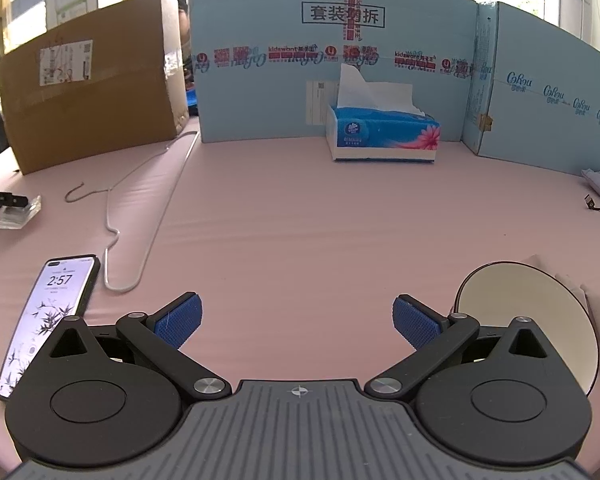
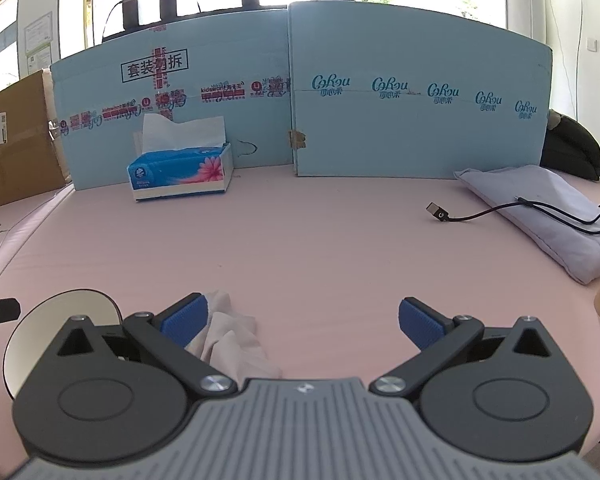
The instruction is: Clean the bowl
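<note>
Both released, empty: left hand-held gripper (image 1: pixel 297 322) beside bowl (image 1: pixel 524 312) at its right; right hand-held gripper (image 2: pixel 303 320) over cloth (image 2: pixel 232 340), probably for wiping.

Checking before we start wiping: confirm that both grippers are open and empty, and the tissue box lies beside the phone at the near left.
One thing is wrong. The tissue box stands at the far side against the blue cardboard wall, well away from the phone, as the left wrist view shows. The left gripper and right gripper are open and empty.
</note>
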Demonstrator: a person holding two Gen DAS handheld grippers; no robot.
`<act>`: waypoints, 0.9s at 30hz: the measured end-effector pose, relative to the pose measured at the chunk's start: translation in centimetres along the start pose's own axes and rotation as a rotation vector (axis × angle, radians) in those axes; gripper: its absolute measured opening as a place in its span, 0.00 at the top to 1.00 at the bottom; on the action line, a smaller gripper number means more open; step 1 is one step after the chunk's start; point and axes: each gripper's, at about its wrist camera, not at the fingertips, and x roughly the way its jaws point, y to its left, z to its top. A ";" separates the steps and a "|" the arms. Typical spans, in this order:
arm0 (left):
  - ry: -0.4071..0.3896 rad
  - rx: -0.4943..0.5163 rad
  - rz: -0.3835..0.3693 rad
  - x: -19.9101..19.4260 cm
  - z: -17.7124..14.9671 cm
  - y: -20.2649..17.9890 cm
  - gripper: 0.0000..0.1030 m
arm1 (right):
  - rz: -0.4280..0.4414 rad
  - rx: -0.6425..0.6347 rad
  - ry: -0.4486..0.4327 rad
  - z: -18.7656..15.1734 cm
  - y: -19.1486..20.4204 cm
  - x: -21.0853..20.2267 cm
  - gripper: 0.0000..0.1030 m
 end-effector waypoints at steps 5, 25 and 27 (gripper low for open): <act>0.000 0.002 0.000 -0.1 0.0 -0.1 0.00 | 0.000 -0.002 -0.001 0.0 0.0 -0.1 0.00; 0.000 0.003 0.006 -0.3 -0.1 -0.2 0.00 | 0.001 0.001 0.002 0.1 -0.2 -0.1 0.00; 0.000 0.004 0.004 -0.3 -0.1 -0.1 0.00 | 0.002 0.001 0.001 0.1 -0.2 -0.1 0.00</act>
